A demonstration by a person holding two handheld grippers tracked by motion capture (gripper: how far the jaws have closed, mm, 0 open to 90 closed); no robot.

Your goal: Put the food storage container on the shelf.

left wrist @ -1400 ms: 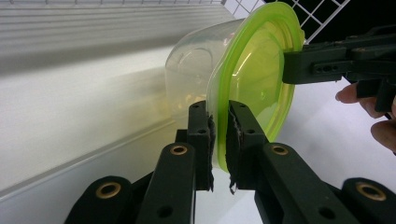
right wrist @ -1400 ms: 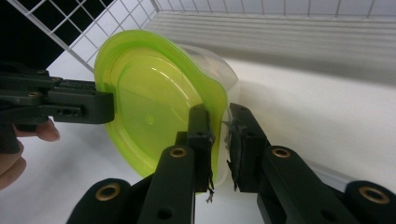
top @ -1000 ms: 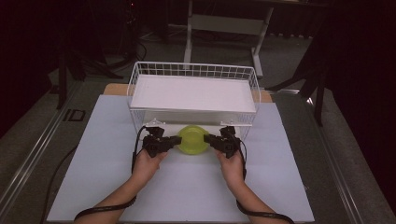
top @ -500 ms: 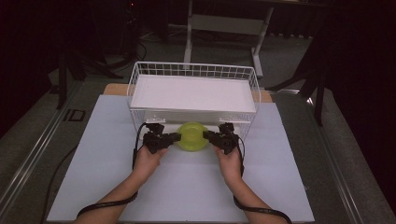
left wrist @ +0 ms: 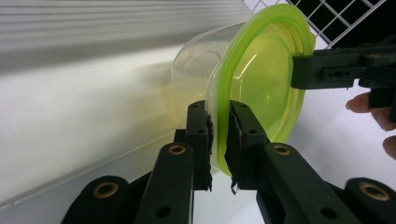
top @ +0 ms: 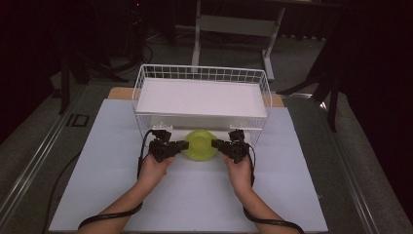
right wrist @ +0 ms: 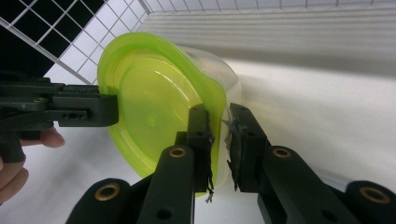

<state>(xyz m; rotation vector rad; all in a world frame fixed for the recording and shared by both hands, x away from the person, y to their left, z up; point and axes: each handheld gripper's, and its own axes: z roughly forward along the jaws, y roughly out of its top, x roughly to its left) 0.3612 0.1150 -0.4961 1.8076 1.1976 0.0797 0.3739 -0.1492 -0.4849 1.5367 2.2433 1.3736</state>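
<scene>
High view: round clear plastic container (top: pixel 200 145) with a glossy lime-green lid sits between both grippers, just before the white wire basket (top: pixel 146 80). Left gripper view: left gripper (left wrist: pixel 219 135) pinches the lid rim. Right gripper view: right gripper (right wrist: pixel 218 135) pinches the opposite rim.

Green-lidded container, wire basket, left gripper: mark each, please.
green-lidded container (top: pixel 199 144), high view, on the lid's centre.
wire basket (top: pixel 202 74), high view, on the far wall.
left gripper (left wrist: pixel 219 126), left gripper view, between its fingertips.
</scene>
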